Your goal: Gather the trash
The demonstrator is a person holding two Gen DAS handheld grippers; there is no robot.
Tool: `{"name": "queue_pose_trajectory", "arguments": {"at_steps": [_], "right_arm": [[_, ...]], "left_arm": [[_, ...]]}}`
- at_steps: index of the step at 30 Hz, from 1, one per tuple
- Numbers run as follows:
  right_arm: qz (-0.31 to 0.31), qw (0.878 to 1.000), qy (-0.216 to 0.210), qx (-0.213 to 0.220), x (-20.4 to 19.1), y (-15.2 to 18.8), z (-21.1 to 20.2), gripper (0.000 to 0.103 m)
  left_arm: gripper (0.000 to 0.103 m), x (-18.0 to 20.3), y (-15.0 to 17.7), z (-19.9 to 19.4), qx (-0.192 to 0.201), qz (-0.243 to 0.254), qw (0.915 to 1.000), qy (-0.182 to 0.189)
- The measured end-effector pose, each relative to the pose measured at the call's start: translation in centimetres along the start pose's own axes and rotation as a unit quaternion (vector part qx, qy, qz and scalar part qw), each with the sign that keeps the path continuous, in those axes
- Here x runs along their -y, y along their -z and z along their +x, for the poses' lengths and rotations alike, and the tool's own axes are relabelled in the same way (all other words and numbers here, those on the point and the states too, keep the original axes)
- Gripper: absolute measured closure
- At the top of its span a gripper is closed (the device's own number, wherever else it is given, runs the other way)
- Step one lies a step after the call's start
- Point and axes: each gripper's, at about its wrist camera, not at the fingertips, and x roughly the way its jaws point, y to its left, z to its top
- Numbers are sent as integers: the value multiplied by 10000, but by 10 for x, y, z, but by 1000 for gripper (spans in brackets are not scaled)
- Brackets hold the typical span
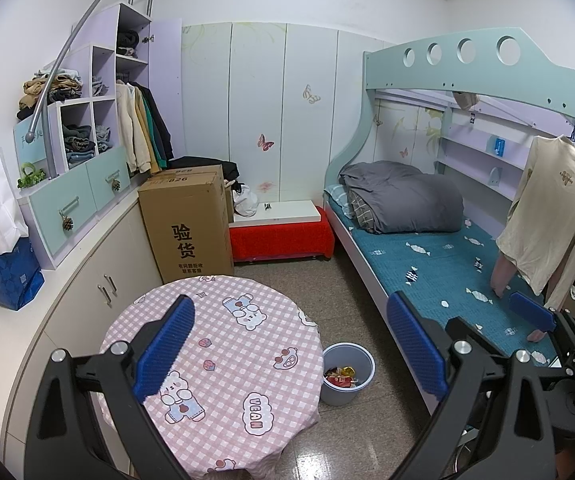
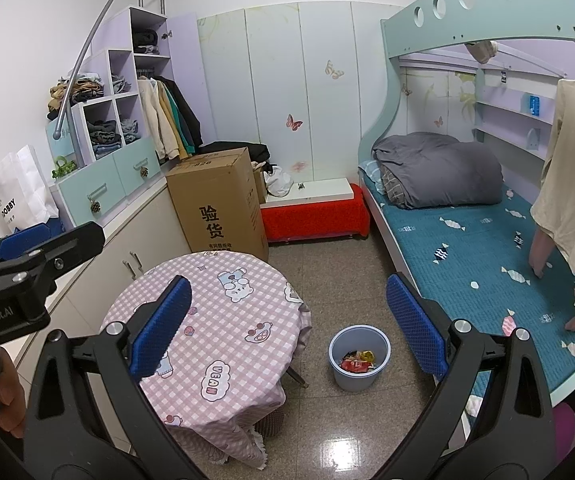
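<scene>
Both of your claws hang high over the room with nothing between their blue pads: the left claw [image 1: 289,344] is spread wide and released, and the right claw [image 2: 287,324] is spread just as wide and carries nothing. The trash you can see, a heap of red and yellow wrappers [image 2: 360,360], already lies inside the pale blue bin [image 2: 383,340] on the floor. From the right claw that bin sits below and a little to the right of centre, ahead of the pads and framed between them; from the left claw the same bin [image 1: 361,354] also lies below and right of centre, just beside the edge of the round counter with the pink checked cloth [image 1: 215,344]. The bin stands upright with its mouth facing up, so any approach is from above. You hold the right claw on the bed side, and the bin lies between counter and bed [image 2: 487,248], so the right claw looks the nearer one, though the difference is small. No loose trash shows on the counter's cloth or on the floor tiles around it, as far as these views reveal.
</scene>
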Motion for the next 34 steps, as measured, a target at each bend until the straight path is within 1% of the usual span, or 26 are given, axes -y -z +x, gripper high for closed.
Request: {"name": "queue_pose_trajectory", "arguments": {"at_steps": [7,16,25,28,31,34], "right_arm": [[3,10000,-4,-8,1,-2,1,7],[1,10000,-4,-20,2,-3,1,7],[-6,9999,25,-147,-1,16,12,7],[-68,9996,21,-284,-4,16,22,7],[-149,9986,-32,-500,-8,21,36,7],[-305,9968,-130,-733,-15,21,57,7]], "left_arm": [[8,0,-1,0,-1,1,10000,5],[8,-4,9,7,-48,-14,10000,28],[8,-17,12,18,-173,-70,9998,62],[8,-24,17,26,-280,-128,9995,36],[8,-36,24,40,-489,-300,9983,-57],[8,-53,31,62,-779,-488,9954,-254]]}}
